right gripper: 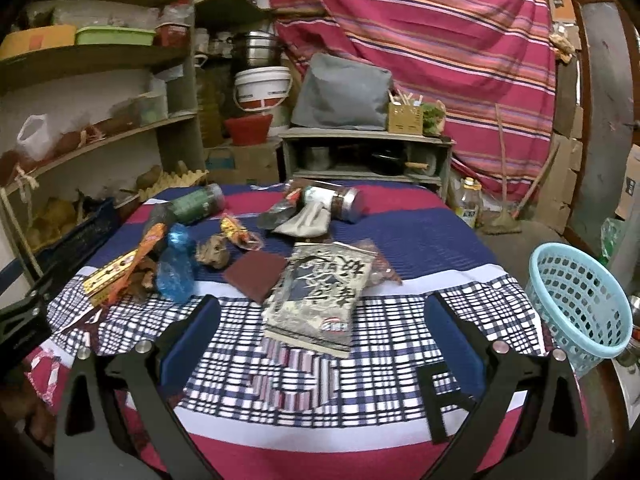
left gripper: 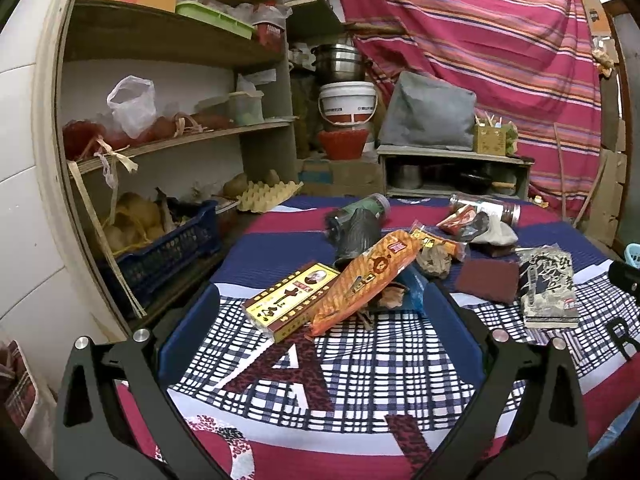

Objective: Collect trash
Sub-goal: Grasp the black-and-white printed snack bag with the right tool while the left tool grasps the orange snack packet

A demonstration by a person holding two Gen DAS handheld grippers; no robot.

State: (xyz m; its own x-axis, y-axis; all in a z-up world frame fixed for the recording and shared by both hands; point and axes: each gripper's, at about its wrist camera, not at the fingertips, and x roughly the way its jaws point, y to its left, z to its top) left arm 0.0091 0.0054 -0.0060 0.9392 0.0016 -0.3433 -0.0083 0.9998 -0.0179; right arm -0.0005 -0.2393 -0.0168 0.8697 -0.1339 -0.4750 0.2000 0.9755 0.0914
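Note:
Trash lies scattered on a table covered by a plaid and striped cloth (left gripper: 360,360). My left gripper (left gripper: 320,308) is open and empty, just short of a yellow box (left gripper: 288,306) and an orange wrapper (left gripper: 364,280). My right gripper (right gripper: 320,316) is open and empty, its fingers either side of a grey printed packet (right gripper: 320,292). Beyond lie a blue plastic wrapper (right gripper: 176,272), a maroon square (right gripper: 256,276), a crumpled brown scrap (right gripper: 212,254), a green jar (right gripper: 196,204) and a brown jar (right gripper: 340,200). A light blue basket (right gripper: 580,304) stands at the table's right edge.
Wooden shelves (left gripper: 180,140) with bags, an egg tray and a dark blue crate (left gripper: 168,252) stand left. A low cabinet (right gripper: 364,156), buckets and pots stand behind the table, before a striped curtain (right gripper: 420,40). The left gripper shows at the left edge of the right wrist view (right gripper: 20,320).

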